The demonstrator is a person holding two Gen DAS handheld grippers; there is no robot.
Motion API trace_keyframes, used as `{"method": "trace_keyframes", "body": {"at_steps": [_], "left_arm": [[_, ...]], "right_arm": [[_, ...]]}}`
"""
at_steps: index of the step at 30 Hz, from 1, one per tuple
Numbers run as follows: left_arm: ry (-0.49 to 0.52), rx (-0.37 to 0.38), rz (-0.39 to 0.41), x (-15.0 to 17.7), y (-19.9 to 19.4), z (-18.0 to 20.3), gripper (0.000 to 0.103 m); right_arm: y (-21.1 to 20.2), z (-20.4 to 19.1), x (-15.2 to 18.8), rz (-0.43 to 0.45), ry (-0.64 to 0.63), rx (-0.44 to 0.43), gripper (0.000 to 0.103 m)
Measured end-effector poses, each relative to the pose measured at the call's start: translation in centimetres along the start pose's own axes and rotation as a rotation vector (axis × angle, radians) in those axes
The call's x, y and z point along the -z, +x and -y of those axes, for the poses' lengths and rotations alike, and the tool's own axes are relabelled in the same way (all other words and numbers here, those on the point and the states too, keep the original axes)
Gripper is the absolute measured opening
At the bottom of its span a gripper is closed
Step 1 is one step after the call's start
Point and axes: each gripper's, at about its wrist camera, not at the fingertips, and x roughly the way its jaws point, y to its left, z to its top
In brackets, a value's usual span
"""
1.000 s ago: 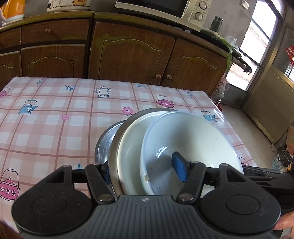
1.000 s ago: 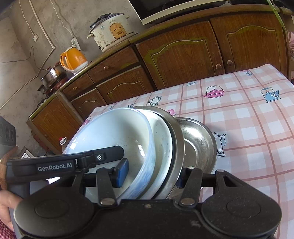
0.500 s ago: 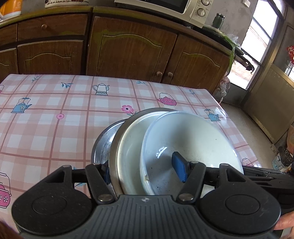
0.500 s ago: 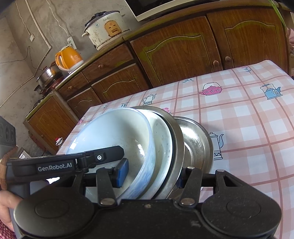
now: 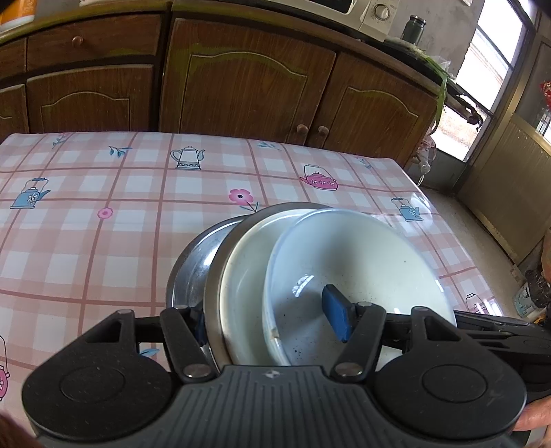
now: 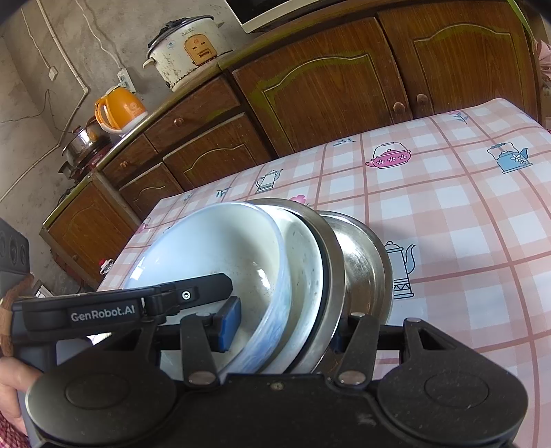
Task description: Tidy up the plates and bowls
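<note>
While you carry them between both grippers, the nested stack of dishes (image 5: pixel 310 275) hangs tilted above the near right part of the table (image 5: pixel 103 241), not resting on it as far as the views show. Innermost is a white bowl (image 5: pixel 361 268), set inside a larger white bowl (image 5: pixel 244 275) with a dark rim, and both sit in a steel plate (image 5: pixel 193 268) at the outside.

Your left gripper (image 5: pixel 272 317) is clenched across one edge of the stack: one blue pad presses the inside of the white bowl, the other sits behind the steel plate. Your right gripper (image 6: pixel 279 327) pinches the opposite edge the same way, blue pad inside the bowl, other finger behind the steel. Gripping all three layers together from two sides likely keeps them from sliding apart while the stack is moved as one; the tilt seems to come from that two-sided hold.

Below is a glossy pink and white checked tablecloth (image 6: pixel 447 224) printed with teapots and flowers, otherwise bare in these views. Beyond the table's far edge run brown wooden cabinets (image 5: pixel 248 86). On their counter stand a white rice cooker (image 6: pixel 189 51), an orange kettle (image 6: pixel 118 110), a steel pot (image 6: pixel 82 141) and a microwave (image 5: pixel 372 10). A bright window (image 5: pixel 482 69) lies past the table's right edge.
</note>
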Motion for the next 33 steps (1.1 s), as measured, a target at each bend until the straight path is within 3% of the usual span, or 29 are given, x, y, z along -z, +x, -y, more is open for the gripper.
{"method": "trace_keyframes", "body": {"at_steps": [10, 15, 33], "left_arm": [[0.046, -0.046, -0.003, 0.0, 1.0, 0.0, 0.064], [0.006, -0.030, -0.020, 0.0, 1.8, -0.7, 0.063], [0.058, -0.048, 0.023, 0.1, 2.7, -0.3, 0.064]], "right_arm": [[1.3, 0.1, 0.3, 0.000, -0.018, 0.022, 0.061], [2.0, 0.4, 0.2, -0.002, -0.027, 0.048, 0.061], [2.8, 1.3, -0.1, -0.005, -0.017, 0.044, 0.062]]}}
